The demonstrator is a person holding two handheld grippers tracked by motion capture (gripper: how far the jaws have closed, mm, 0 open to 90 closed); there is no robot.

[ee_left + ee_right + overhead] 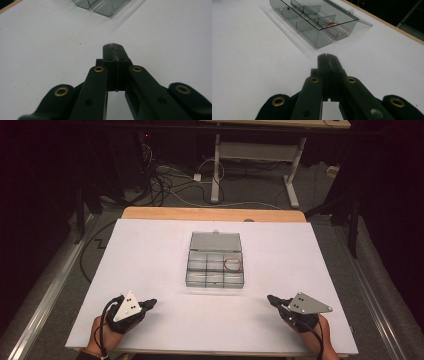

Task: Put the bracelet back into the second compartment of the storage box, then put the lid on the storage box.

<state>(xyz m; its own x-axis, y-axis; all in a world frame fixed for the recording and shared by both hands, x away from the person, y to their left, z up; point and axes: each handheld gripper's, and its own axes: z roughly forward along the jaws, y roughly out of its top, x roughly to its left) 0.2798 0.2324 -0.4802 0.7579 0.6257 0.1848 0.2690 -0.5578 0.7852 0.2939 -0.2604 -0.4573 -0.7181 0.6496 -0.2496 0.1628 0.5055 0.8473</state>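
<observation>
Both pairs of my black jaws are pressed together on nothing: left gripper and right gripper rest on the white table sheet, near of the clear grey plastic compartment box (lid open), which holds a red ring.

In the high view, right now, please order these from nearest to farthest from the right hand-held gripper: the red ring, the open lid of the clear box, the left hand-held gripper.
Measured from the right hand-held gripper, at the lower right of the table:
1. Red ring, in the box's right rear compartment.
2. Open lid, lying flat behind the box, toward the far edge.
3. Left hand-held gripper, at the lower left.
</observation>
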